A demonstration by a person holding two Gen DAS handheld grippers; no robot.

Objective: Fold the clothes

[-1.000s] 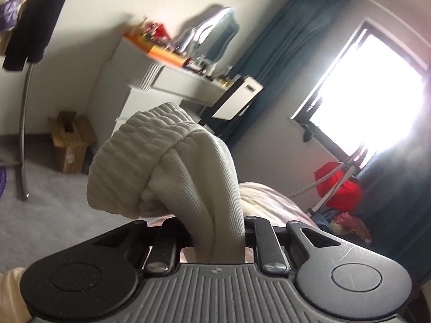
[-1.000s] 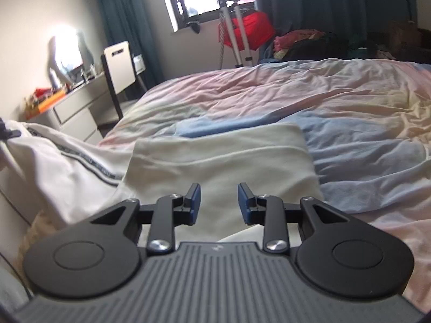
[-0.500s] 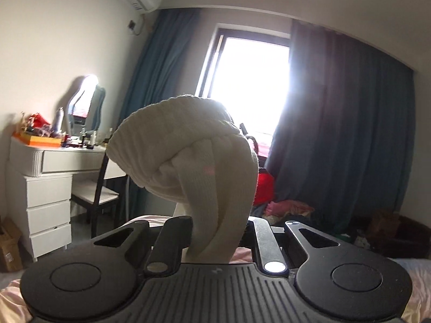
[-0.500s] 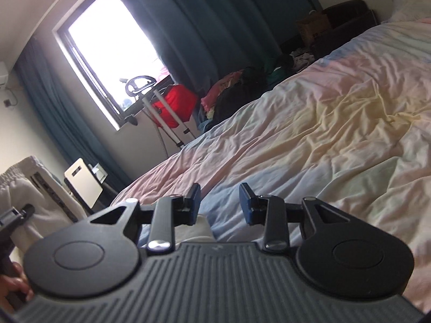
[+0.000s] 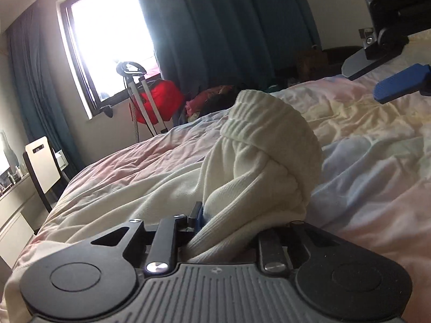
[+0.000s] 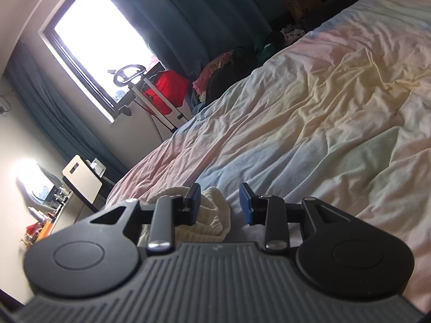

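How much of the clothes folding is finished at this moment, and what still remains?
No finished fold shows. In hand: the left gripper is shut on a bunched cream garment, held over the bed. The right gripper is open and empty, with cream fabric just beyond its left finger. Left: spread the garment flat on the bed and fold it.

A bright window (image 5: 107, 40) glares white in a pale wall, flanked by dark teal curtains (image 5: 229, 27). Below it stands a metal stand (image 5: 142, 99) beside a red bag (image 5: 159, 102), with a heap of clothes (image 6: 223, 67) near the curtain. A rumpled pastel duvet covers the bed (image 6: 336, 94). At left sit a white-backed chair (image 5: 43, 167) and a cluttered white desk (image 6: 43, 228) with a mirror (image 6: 35, 183).
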